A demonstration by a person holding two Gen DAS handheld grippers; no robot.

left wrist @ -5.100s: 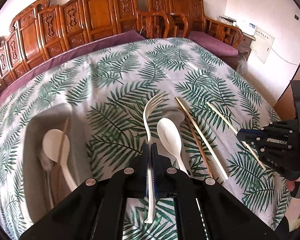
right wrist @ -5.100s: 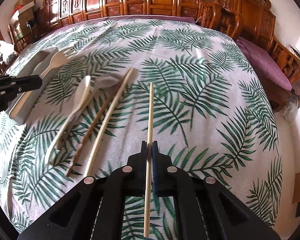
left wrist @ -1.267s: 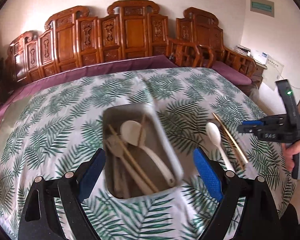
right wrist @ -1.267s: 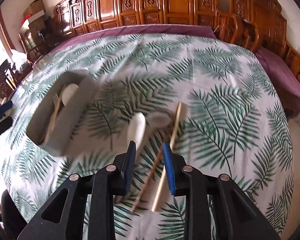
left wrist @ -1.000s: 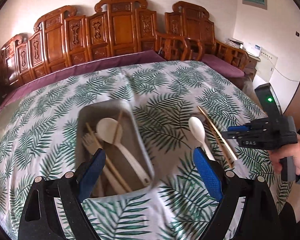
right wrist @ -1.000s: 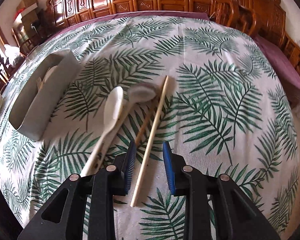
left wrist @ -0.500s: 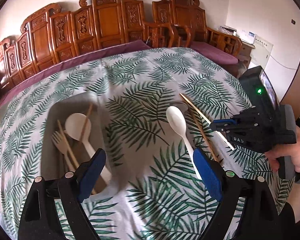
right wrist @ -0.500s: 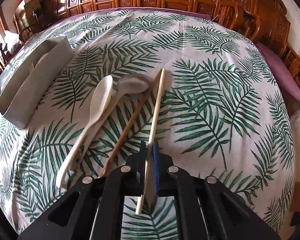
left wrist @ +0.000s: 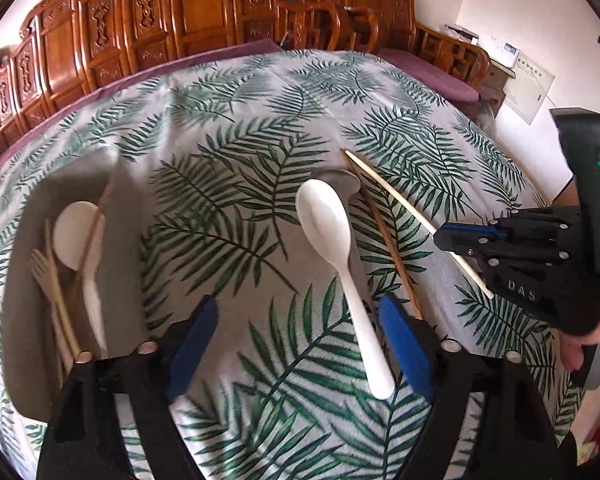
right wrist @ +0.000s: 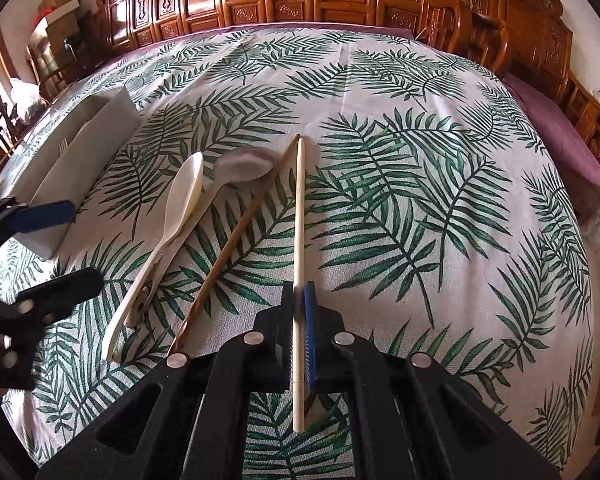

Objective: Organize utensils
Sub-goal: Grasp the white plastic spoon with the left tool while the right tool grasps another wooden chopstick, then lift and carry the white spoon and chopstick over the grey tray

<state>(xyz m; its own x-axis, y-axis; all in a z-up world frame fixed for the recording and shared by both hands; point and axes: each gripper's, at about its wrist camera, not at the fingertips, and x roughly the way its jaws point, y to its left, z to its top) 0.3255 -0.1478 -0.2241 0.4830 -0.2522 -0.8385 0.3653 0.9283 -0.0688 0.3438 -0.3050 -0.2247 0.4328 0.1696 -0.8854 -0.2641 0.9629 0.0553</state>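
Observation:
On the leaf-print tablecloth a white spoon (left wrist: 324,220) lies partly over a metal spoon (left wrist: 342,180), beside a dark chopstick (left wrist: 388,240). My left gripper (left wrist: 298,344) straddles the white spoon's handle. Its jaws are closing, and the pads stand clear of the handle. My right gripper (right wrist: 300,300) is shut on a pale chopstick (right wrist: 299,208), whose far end still rests on the cloth. In the left wrist view the right gripper (left wrist: 452,240) holds that chopstick (left wrist: 392,196) near its tail. The grey tray (left wrist: 128,200) at left holds a spoon, a fork and chopsticks.
Carved wooden chairs (left wrist: 204,4) ring the far side of the round table, with a purple under-cloth (right wrist: 556,120) showing at the rim. A person's hand (left wrist: 588,344) grips the right tool near the table's right edge. The tray (right wrist: 88,148) stands at far left in the right wrist view.
My left gripper swung from above the tray rightward and down over the white spoon, and its jaws narrowed. My right gripper closed on the pale chopstick.

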